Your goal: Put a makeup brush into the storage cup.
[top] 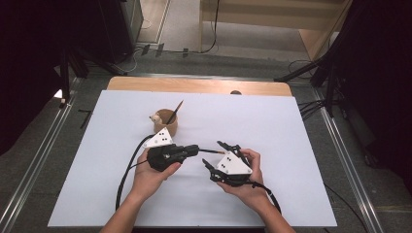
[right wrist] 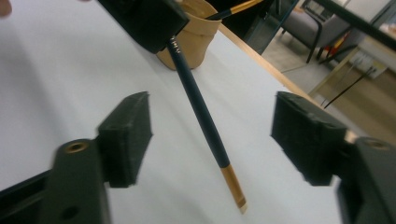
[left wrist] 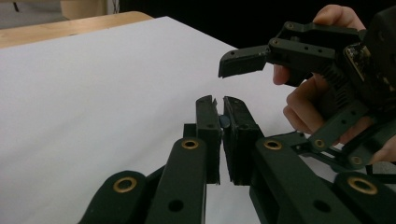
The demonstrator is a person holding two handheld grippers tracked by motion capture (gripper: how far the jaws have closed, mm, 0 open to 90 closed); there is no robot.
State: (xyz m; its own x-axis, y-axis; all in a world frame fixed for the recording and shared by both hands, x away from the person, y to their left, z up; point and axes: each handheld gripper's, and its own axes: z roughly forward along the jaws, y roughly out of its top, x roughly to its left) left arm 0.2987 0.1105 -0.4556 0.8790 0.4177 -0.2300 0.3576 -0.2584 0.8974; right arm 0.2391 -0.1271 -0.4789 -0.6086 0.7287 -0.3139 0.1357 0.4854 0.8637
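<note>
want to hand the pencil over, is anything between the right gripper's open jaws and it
Nothing visible. The pencil, clamped in the left gripper, hangs in the open gap of the right gripper, with bare white table behind it. The cup stands farther back.

My left claw (top: 193,149) is gripping a slim dark-blue pencil (right wrist: 201,114) by one end, its jaws closed tight on it. The pencil is hanging clear above the white desk (top: 272,121), slanting down, its tan, pale-tipped end lying between the wide-apart jaws of my right claw (right wrist: 211,135). A tan cup (top: 168,127) is standing upright just beyond, holding another dark pencil-like stick (top: 175,111) that is leaning on its rim.
</note>
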